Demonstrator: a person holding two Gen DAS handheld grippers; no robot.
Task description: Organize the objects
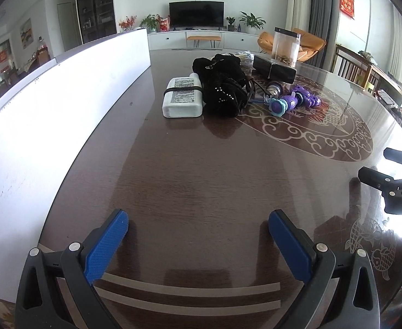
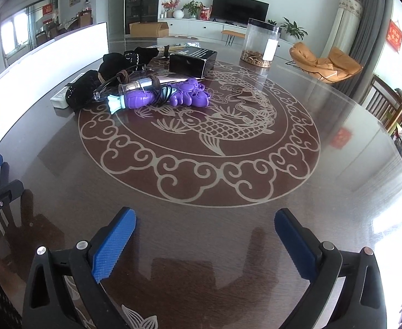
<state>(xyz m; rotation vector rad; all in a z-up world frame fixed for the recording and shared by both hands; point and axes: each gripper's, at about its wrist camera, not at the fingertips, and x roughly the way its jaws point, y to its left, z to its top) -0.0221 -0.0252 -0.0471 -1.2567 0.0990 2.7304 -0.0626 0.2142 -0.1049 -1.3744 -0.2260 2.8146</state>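
A cluster of objects lies at the far side of the dark table [image 1: 190, 170]: a white bottle with a black band [image 1: 182, 97], black fabric items [image 1: 224, 85], a purple toy [image 1: 294, 101], a black box [image 1: 273, 70] and a clear jar [image 1: 285, 46]. My left gripper [image 1: 198, 224] is open and empty, low over the near table. My right gripper [image 2: 205, 224] is open and empty too. The right wrist view shows the purple toy [image 2: 168, 97], black box [image 2: 192, 60], jar [image 2: 261, 42] and black fabric [image 2: 116, 64].
A long white board [image 1: 64, 104] stands along the table's left side. The table [image 2: 338, 181] has a pale fish-and-cloud inlay. The other gripper shows at the right edge of the left wrist view [image 1: 393, 189]. Chairs and a TV unit stand beyond.
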